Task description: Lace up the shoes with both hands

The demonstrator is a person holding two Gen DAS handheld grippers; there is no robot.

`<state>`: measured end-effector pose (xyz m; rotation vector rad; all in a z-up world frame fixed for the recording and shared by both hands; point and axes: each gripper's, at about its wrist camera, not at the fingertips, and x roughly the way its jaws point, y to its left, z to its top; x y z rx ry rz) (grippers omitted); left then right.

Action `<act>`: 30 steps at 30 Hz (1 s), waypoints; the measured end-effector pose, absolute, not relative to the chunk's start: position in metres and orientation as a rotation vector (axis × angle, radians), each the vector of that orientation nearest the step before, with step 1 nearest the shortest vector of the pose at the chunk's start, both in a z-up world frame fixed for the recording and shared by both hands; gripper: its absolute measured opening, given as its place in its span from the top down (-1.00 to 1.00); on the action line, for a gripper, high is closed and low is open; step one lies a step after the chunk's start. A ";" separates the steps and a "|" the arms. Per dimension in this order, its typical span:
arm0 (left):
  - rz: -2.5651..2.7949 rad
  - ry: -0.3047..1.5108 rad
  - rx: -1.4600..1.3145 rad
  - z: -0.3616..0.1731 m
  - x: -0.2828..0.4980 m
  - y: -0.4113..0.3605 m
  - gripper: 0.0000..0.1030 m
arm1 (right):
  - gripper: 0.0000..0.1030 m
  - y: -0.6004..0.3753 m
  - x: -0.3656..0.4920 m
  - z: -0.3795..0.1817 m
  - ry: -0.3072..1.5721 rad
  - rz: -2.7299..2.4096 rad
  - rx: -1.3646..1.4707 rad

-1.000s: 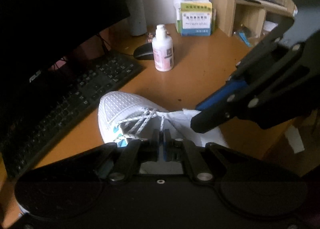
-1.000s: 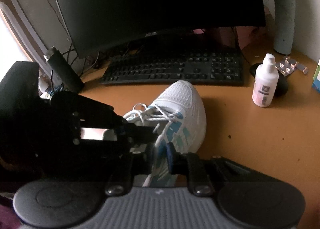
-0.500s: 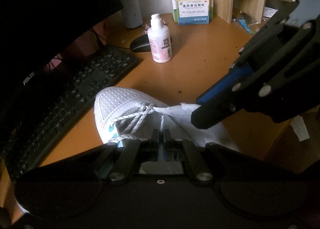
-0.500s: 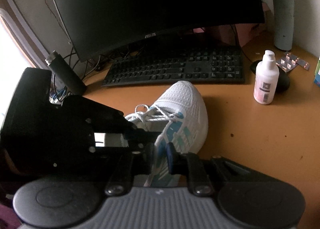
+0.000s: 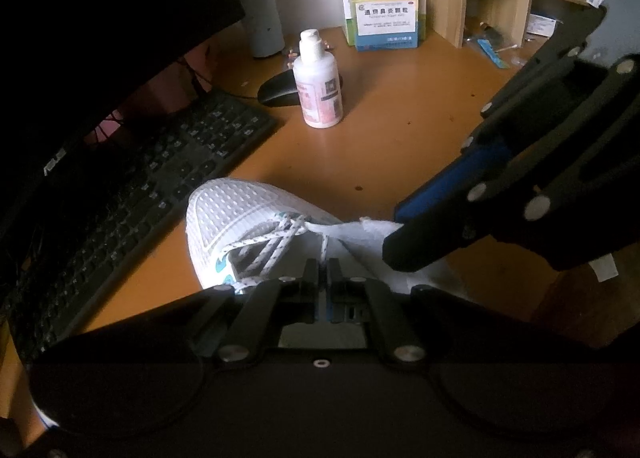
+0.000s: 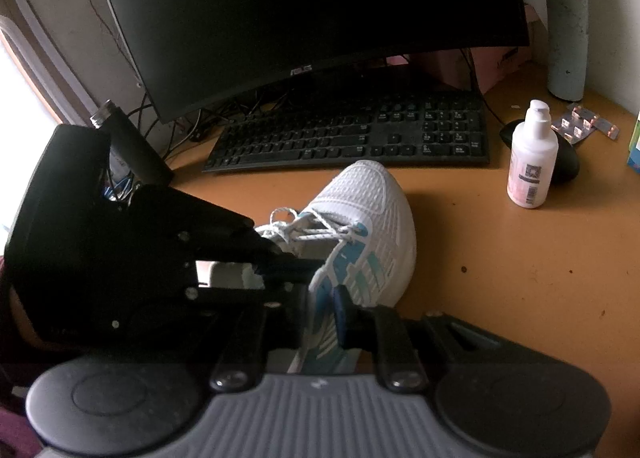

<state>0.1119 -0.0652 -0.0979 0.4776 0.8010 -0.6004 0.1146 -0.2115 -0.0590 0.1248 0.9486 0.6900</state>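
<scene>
White shoe (image 5: 240, 213): lying beside keyboard (image 5: 132, 193).
Left gripper (image 5: 322, 278): clenched on lace (image 5: 276, 242).
Right gripper (image 5: 400, 254): pinching tongue (image 5: 360, 227).
Advice: be pulling evenly, gently.

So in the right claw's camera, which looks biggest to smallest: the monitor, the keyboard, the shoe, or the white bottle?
Largest to smallest as they look in the right wrist view:
1. monitor
2. keyboard
3. shoe, though it sits nearer the camera, so its true size against the keyboard is unsure
4. white bottle
</scene>
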 end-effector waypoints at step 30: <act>-0.598 0.745 0.455 -0.089 0.112 -0.070 0.99 | 0.67 -0.236 0.167 -0.093 1.050 0.542 0.560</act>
